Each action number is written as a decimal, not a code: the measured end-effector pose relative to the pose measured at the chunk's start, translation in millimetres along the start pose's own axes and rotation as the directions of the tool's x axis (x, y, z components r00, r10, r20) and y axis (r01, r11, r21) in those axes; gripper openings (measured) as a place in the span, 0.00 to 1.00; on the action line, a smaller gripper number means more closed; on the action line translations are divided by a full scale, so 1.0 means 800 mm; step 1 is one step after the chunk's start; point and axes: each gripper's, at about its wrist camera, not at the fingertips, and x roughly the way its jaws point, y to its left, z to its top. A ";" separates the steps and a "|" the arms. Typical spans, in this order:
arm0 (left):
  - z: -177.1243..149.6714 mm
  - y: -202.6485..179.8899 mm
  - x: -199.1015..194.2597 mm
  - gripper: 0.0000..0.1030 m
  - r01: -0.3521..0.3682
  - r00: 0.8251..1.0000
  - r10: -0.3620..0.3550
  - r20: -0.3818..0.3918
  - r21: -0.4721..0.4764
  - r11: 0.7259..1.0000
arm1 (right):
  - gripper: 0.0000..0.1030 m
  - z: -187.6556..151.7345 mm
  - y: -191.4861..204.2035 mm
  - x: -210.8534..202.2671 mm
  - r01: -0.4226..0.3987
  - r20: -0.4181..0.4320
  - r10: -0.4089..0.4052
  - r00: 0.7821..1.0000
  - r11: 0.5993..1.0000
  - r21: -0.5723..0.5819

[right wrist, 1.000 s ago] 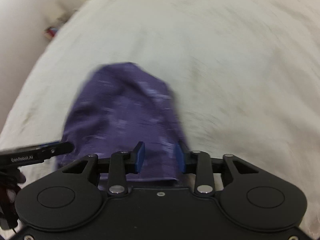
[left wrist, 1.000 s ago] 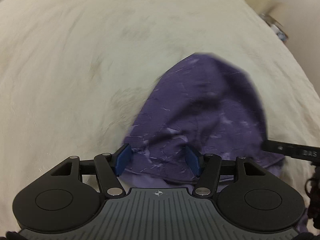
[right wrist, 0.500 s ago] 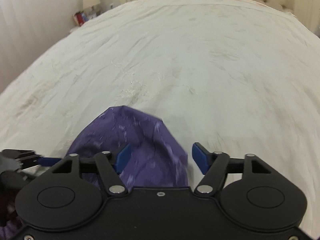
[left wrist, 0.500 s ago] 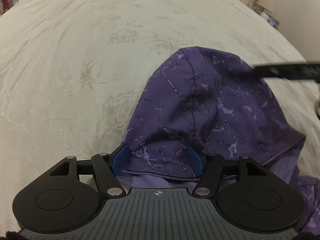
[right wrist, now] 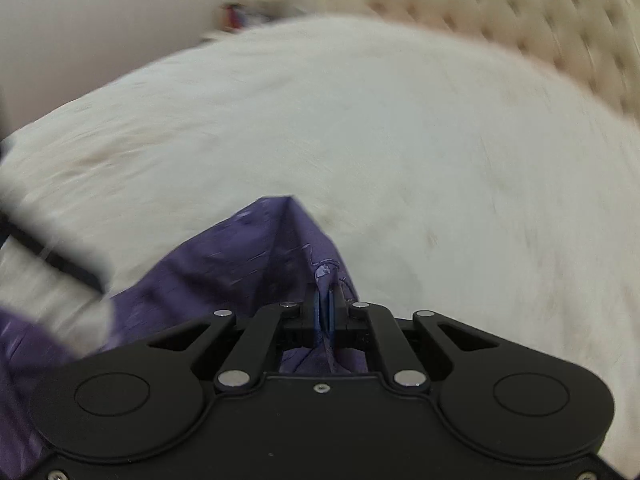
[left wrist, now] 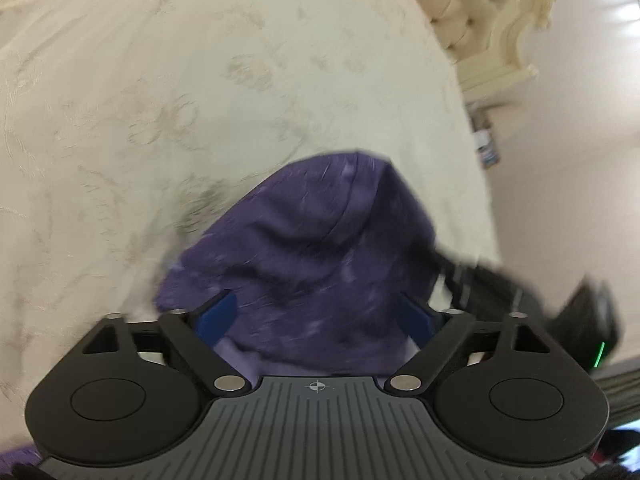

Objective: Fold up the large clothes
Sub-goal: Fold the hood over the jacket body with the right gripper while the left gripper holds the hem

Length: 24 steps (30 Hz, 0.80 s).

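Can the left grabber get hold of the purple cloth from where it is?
Probably yes. The left gripper is opening its jaws, and the purple cloth lies right between and ahead of them on the bedspread, with nothing in the way. The right gripper already pinches another fold.

Count, both wrist views: one purple patterned garment [left wrist: 316, 248] at lower centre of each frame. One cream bedspread [left wrist: 200, 100] under it. One tufted headboard [right wrist: 520, 20] — upper right. Two grippers — left gripper [left wrist: 316, 312], right gripper [right wrist: 325, 312]. Each has two blue pads.
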 end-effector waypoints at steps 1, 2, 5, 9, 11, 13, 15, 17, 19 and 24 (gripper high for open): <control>0.005 -0.005 -0.005 0.95 0.034 0.999 -0.034 0.003 -0.012 0.999 | 0.10 -0.003 0.012 -0.018 -0.004 0.019 0.005 1.000 0.999 -0.044; 0.010 -0.011 -0.009 0.95 0.066 0.998 -0.066 0.005 -0.023 0.998 | 0.10 -0.006 0.023 -0.031 -0.006 0.032 0.008 0.999 0.997 -0.080; 0.023 -0.027 -0.016 1.00 0.143 0.990 -0.143 0.006 -0.061 0.988 | 0.10 -0.015 0.051 -0.068 -0.009 0.060 0.019 0.998 0.987 -0.160; 0.028 -0.039 -0.010 1.00 0.177 0.984 -0.179 -0.016 -0.105 0.979 | 0.10 -0.027 0.086 -0.093 -0.003 0.070 0.022 0.997 0.966 -0.258; 0.025 -0.039 -0.006 1.00 0.178 0.982 -0.183 -0.033 -0.125 0.976 | 0.10 -0.032 0.099 -0.103 -0.009 0.063 0.029 0.998 0.957 -0.289; 0.020 -0.038 -0.001 0.98 0.146 0.985 -0.156 -0.067 -0.140 0.979 | 0.10 -0.036 0.109 -0.113 -0.012 0.062 0.033 0.998 0.951 -0.309; 0.012 -0.036 0.001 0.80 0.084 0.991 -0.098 -0.092 -0.147 0.986 | 0.10 -0.042 0.120 -0.122 -0.011 0.064 0.035 0.997 0.941 -0.337; -0.001 -0.027 -0.007 0.19 0.076 0.993 -0.091 -0.074 -0.189 0.979 | 0.10 -0.047 0.127 -0.127 -0.011 0.061 0.035 0.998 0.934 -0.357; -0.020 -0.029 -0.025 0.18 0.102 0.994 -0.109 -0.030 -0.184 0.978 | 0.10 -0.054 0.133 -0.142 -0.014 0.064 0.039 0.997 0.933 -0.359; -0.092 -0.062 -0.083 0.18 0.073 0.997 -0.073 -0.001 0.008 0.997 | 0.11 -0.085 0.155 -0.193 -0.043 0.065 0.073 0.995 0.923 -0.383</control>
